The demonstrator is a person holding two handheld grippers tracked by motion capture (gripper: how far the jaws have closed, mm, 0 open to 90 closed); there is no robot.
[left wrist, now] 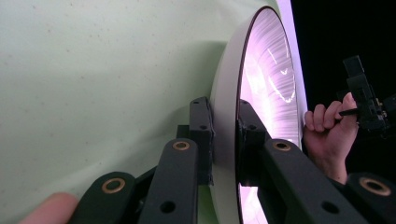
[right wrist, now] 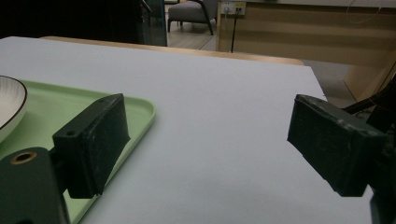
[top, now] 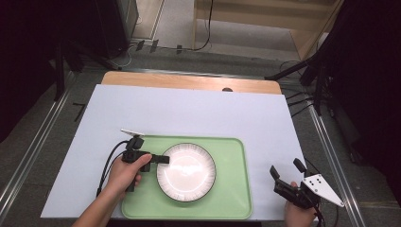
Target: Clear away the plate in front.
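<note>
The plate (top: 186, 172) lay in the middle of the green tray (top: 234, 198), which sat on the white sheet (top: 189, 111) covering the desk (top: 189, 81), toward the person's side. The left tongs (top: 163, 159) reached in from the left and were clamped on the plate's left rim. In the left gripper view the left tongs (left wrist: 224, 135) had one jaw under the plate (left wrist: 268, 88) and the other on its upper face, with the rim pinched between the pads. The tray (left wrist: 93, 70) lay behind the plate in that view, and a fingertip (left wrist: 46, 207) showed at the bottom corner.

The right tongs (top: 286, 172) were held at the desk's right front corner, off the tray and well apart from the plate. In the right gripper view the right tongs (right wrist: 205, 144) stood wide open with nothing between the jaws. They hung over bare sheet (right wrist: 215, 107), just beside the tray's corner (right wrist: 140, 109), and the plate's edge (right wrist: 11, 107) showed at the left.
</note>
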